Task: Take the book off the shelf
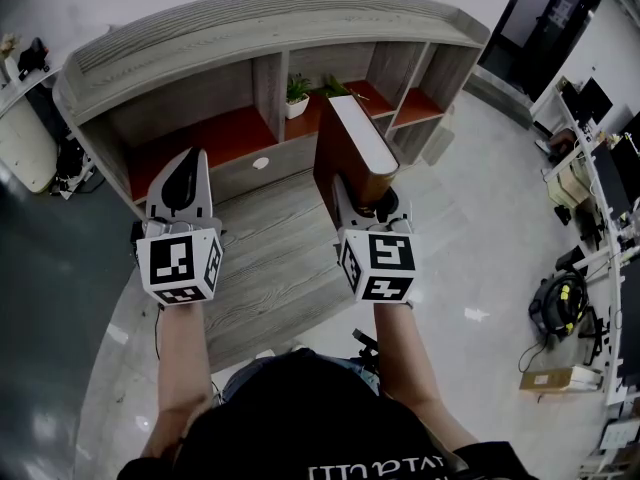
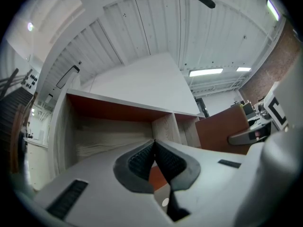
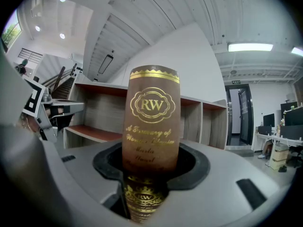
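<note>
A brown book (image 1: pixel 352 156) with a white page edge stands upright over the wooden floor in front of the shelf (image 1: pixel 250 48), clear of its compartments. My right gripper (image 1: pixel 362 208) is shut on the book's lower spine. In the right gripper view the spine (image 3: pixel 151 117) with gold lettering fills the space between the jaws. My left gripper (image 1: pixel 180 190) hovers to the left at about the same height, shut and empty; its pads (image 2: pixel 142 160) meet at the tips in the left gripper view. The book (image 2: pixel 222 129) and the other gripper show at that view's right.
The grey wooden shelf has red-floored compartments (image 1: pixel 205 136). A small potted plant (image 1: pixel 297 96) sits in a middle compartment. A grey wood platform (image 1: pixel 270 248) lies below the grippers. Desks, monitors and a cable reel (image 1: pixel 556 303) stand at the right.
</note>
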{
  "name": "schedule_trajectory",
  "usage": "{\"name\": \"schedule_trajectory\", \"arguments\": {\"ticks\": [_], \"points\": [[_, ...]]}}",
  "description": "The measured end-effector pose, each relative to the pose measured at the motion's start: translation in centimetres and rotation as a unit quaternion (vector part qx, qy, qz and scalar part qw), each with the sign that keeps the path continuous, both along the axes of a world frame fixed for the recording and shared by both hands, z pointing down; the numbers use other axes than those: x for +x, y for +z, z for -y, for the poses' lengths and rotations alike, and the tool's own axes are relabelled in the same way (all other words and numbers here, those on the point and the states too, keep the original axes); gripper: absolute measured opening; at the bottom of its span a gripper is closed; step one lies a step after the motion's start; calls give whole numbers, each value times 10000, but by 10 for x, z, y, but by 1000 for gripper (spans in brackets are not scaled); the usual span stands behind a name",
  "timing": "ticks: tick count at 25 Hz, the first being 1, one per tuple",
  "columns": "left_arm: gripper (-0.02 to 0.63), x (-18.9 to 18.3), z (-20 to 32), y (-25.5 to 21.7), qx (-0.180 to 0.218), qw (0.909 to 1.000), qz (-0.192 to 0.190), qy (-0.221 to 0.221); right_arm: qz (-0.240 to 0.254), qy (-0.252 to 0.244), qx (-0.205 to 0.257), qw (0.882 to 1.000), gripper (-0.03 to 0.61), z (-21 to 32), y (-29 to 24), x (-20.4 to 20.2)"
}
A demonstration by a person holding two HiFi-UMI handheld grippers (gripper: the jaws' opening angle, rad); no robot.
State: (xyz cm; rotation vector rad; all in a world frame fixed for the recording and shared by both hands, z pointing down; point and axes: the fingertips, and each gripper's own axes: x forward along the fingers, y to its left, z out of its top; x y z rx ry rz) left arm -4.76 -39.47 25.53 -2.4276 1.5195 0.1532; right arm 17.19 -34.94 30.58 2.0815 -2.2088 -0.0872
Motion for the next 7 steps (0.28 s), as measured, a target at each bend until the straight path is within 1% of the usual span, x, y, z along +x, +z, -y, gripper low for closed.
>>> {"name": "schedule_trajectory", "arguments": {"ticks": [7], "points": [[11, 2, 5, 4, -26, 9982, 456, -378, -12, 23, 21, 10000, 225, 1, 0, 1]]}}
